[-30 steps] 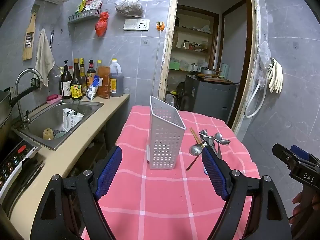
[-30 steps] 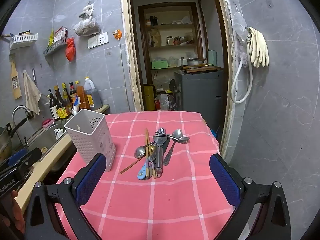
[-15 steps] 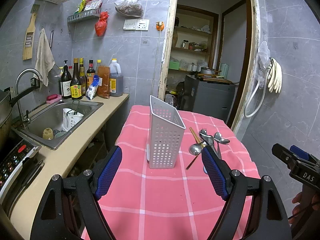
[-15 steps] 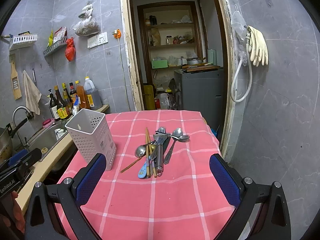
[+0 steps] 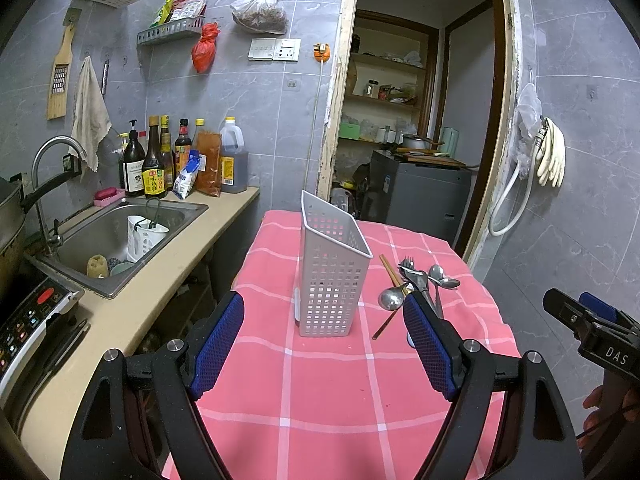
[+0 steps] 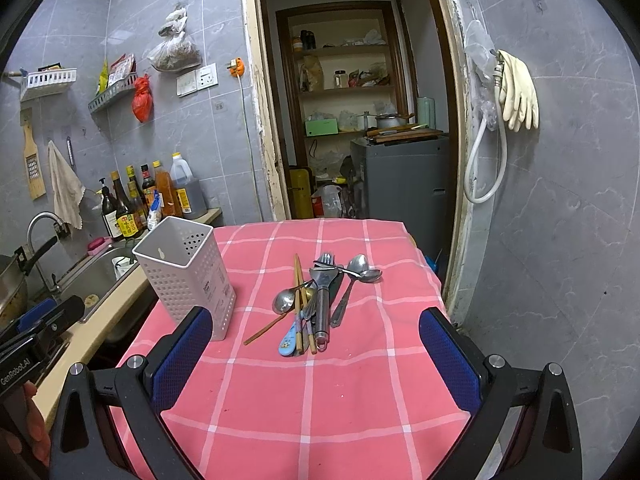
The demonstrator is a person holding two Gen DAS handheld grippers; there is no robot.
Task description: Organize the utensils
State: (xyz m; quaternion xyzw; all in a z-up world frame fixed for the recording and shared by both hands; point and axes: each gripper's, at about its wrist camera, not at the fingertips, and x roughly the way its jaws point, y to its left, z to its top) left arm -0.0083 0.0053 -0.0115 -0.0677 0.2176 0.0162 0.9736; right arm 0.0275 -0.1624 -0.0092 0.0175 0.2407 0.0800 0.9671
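A white perforated utensil holder (image 5: 332,276) stands upright and empty on the pink checked tablecloth (image 5: 320,392); it also shows in the right wrist view (image 6: 188,276). A pile of utensils (image 6: 316,300) lies to its right: spoons, a fork, wooden chopsticks, a metal peeler and a blue-handled spoon. The pile also shows in the left wrist view (image 5: 416,284), partly hidden by a finger. My left gripper (image 5: 324,344) is open and empty, in front of the holder. My right gripper (image 6: 316,364) is open and empty, in front of the pile.
A counter with a sink (image 5: 116,240) and bottles (image 5: 160,160) runs along the table's left side. An open doorway with a grey appliance (image 6: 404,176) lies behind the table. A tiled wall with a hose and gloves (image 6: 516,92) is on the right.
Both grippers have drifted slightly; the right wrist view has edged a little closer to the pile. Nothing on the table has moved.
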